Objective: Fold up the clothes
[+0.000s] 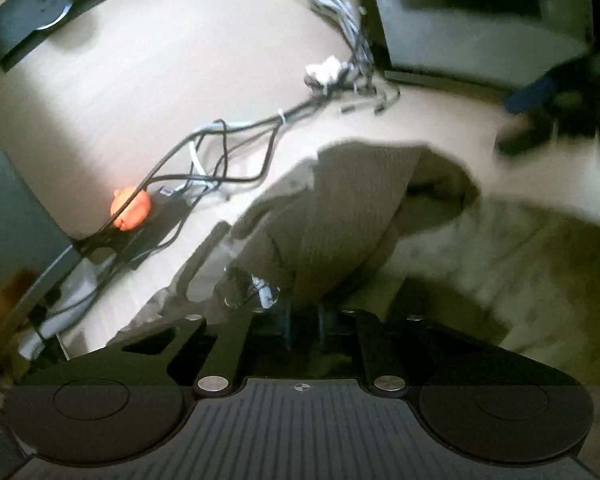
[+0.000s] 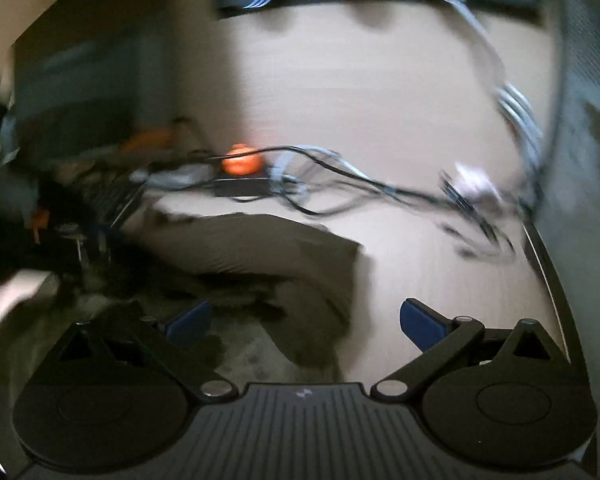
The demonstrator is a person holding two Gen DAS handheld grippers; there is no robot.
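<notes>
An olive-brown ribbed garment (image 1: 340,208) lies bunched on the light wooden table (image 1: 140,92). My left gripper (image 1: 304,320) is shut on a fold of it, holding the cloth lifted right in front of the camera. In the right wrist view the same garment (image 2: 260,248) lies ahead and to the left. My right gripper (image 2: 304,320) is open and empty, its blue pads (image 2: 420,320) wide apart, the left finger over the cloth edge and the right over bare table. The right gripper also shows blurred in the left wrist view (image 1: 540,116) at the far right.
A tangle of black and white cables (image 1: 228,152) runs across the table to a black box with an orange object (image 1: 130,208) beside it. A dark monitor (image 1: 480,16) stands at the back right. A black curved bar (image 1: 40,8) lies at the far edge.
</notes>
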